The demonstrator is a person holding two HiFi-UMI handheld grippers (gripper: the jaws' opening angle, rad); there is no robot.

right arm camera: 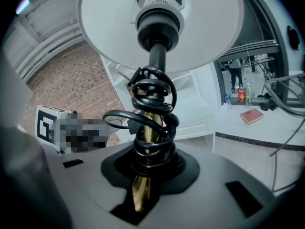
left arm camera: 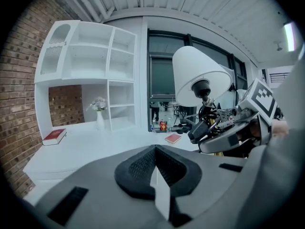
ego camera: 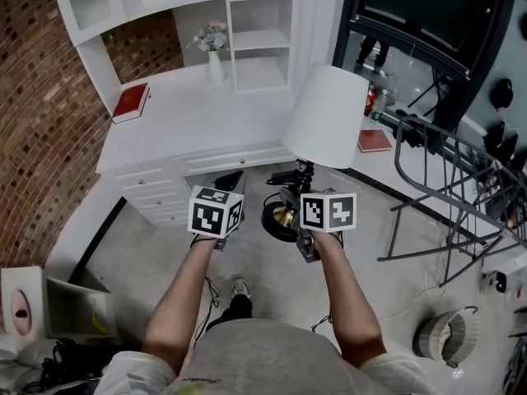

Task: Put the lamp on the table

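White table (ego camera: 181, 113) carries a white vase (ego camera: 216, 66) of flowers at its back, beside the shelf unit (ego camera: 259, 39). One red book (ego camera: 131, 102) lies left of the vase. A second red book (ego camera: 375, 141) lies well to the vase's right.

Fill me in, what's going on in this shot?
A person is carrying a lamp with two handheld grippers. The right gripper is clamped on the lamp's brass stem, where the black cord is wound around it. The left gripper is shut and empty beside it. The lamp is in the air, not yet on the white desk ahead, which holds a vase of flowers and a red book.
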